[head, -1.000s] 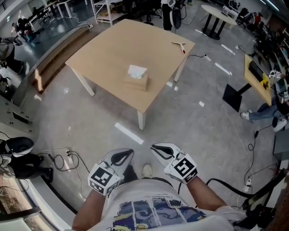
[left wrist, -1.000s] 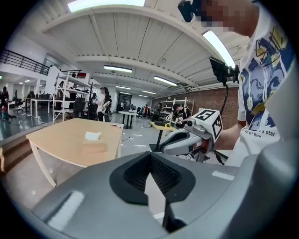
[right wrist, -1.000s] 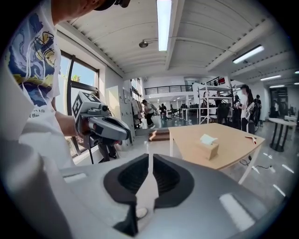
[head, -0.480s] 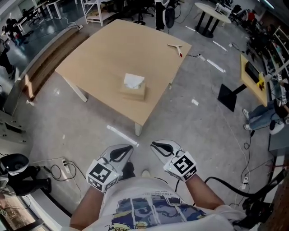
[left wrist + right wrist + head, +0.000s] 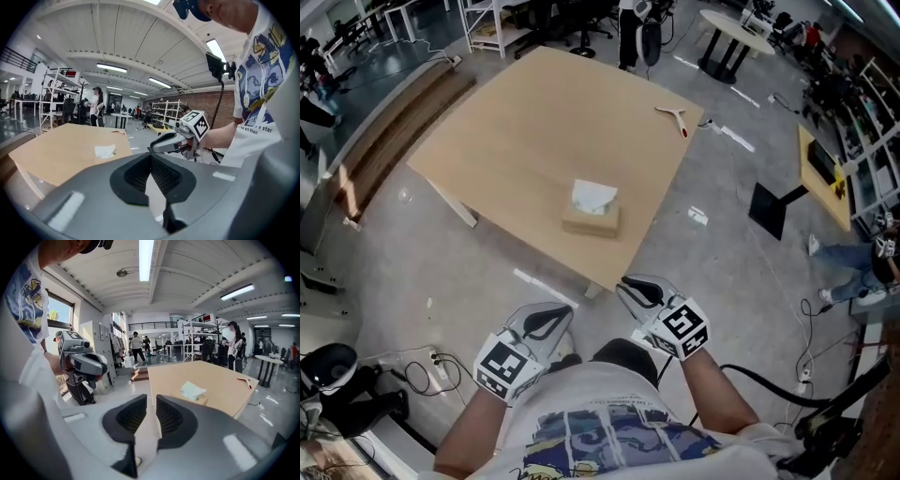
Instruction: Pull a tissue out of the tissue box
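A tan tissue box (image 5: 590,221) stands on the light wooden table (image 5: 506,122), toward its near corner, and a white tissue (image 5: 593,195) sticks up from its top. The tissue (image 5: 104,151) also shows far off in the left gripper view, and the tissue (image 5: 192,390) likewise in the right gripper view. Both grippers are held in front of the person's body, short of the table and well away from the box. My left gripper (image 5: 565,309) is shut and empty. My right gripper (image 5: 626,284) is by the table's near corner; its jaws have just been opening, a narrow gap with nothing between them.
A pale tool with a red tip (image 5: 673,116) lies near the table's far right corner. Cables and a power strip (image 5: 427,339) lie on the floor at the left. A black cable (image 5: 769,382) runs at the right. A person (image 5: 97,107) stands beyond the table.
The table and tissue box have drawn nearer in the head view. Both grippers have come forward with the person, and the right one now reaches the table's near corner.
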Demonstrator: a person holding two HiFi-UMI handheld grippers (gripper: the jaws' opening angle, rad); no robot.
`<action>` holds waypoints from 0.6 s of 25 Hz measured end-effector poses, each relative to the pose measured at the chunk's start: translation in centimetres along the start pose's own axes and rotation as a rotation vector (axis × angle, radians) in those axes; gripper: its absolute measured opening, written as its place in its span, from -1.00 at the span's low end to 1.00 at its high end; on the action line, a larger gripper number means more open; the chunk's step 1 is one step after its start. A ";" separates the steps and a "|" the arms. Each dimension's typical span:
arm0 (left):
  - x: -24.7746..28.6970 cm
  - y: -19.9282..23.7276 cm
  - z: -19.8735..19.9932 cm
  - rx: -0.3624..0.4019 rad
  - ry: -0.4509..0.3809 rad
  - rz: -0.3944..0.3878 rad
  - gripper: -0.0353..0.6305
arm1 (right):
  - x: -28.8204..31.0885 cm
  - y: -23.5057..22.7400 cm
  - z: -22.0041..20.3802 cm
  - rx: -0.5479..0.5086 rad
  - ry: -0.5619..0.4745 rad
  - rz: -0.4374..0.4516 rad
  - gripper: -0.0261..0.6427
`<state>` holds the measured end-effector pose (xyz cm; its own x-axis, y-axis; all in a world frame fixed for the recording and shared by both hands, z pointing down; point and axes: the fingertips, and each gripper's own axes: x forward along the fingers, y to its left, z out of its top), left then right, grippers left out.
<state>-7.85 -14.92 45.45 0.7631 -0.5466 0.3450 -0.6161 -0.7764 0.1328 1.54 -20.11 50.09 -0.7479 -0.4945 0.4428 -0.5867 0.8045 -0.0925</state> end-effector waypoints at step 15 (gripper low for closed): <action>3.2 7.2 3.3 -0.054 -0.032 0.138 -0.88 | 9.1 -14.7 0.5 -0.013 0.101 0.013 -0.68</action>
<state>-9.19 -23.25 44.38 0.6759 -0.6573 0.3334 -0.7244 -0.6758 0.1364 3.23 -36.60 55.00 -0.7202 -0.4488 0.5291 -0.5723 0.8154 -0.0874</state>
